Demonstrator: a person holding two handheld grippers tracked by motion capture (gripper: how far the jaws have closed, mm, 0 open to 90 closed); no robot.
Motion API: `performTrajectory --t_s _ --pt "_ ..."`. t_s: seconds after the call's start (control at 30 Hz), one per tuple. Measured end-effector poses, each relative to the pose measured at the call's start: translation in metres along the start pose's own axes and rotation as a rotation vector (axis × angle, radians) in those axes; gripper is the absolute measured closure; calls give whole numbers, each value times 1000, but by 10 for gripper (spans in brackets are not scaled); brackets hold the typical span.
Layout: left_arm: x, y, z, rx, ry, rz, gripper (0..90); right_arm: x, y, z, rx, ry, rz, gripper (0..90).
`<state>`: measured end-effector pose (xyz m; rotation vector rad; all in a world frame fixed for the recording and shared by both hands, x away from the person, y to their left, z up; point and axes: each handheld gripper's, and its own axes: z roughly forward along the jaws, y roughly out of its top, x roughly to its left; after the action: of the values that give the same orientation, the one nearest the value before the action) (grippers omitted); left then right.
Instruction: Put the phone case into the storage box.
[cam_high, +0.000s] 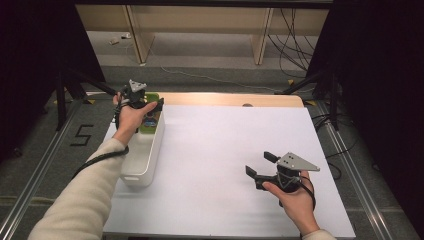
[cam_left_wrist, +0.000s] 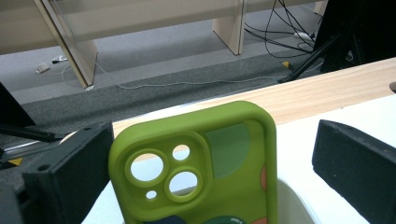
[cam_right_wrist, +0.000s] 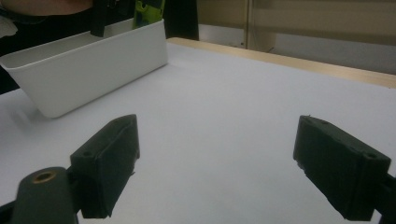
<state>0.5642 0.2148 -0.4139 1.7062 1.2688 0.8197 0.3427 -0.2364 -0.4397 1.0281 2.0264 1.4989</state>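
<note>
Your white bin (cam_high: 145, 155) sits along the table's (cam_high: 225, 150) left edge; the white surface between it and the right edge is open. Your left gripper (cam_high: 145, 102) hovers over the bin's far end, jaws wide, with the green phone case (cam_left_wrist: 201, 163) between them, apparently untouched by the right jaw. Your right gripper (cam_high: 261, 165), near the front right corner, gapes wide, holding nothing.

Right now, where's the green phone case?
High view, far left: the case stands at the far end of the white bin, between the left tongs' open jaws, which aren't visibly clamping it.
</note>
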Motion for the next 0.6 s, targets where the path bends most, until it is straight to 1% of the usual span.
performTrajectory --t_s 0.13,0.23,0.4,0.47,0.6 --pt "0 1 -4 -7 -1 0 0 0 0 0 -1 0 1 156" --pt "-1 1 -10 -14 -4 8 0 0 0 0 -1 -2 3 156" --pt "-3 1 -20 -31 -22 16 0 -1 1 -1 -2 -3 2 156" --pt "-3 1 -21 -33 -28 16 0 -1 1 -1 -1 -3 2 156" --pt "-3 1 -22 -36 -25 12 0 0 1 0 -2 0 1 156"
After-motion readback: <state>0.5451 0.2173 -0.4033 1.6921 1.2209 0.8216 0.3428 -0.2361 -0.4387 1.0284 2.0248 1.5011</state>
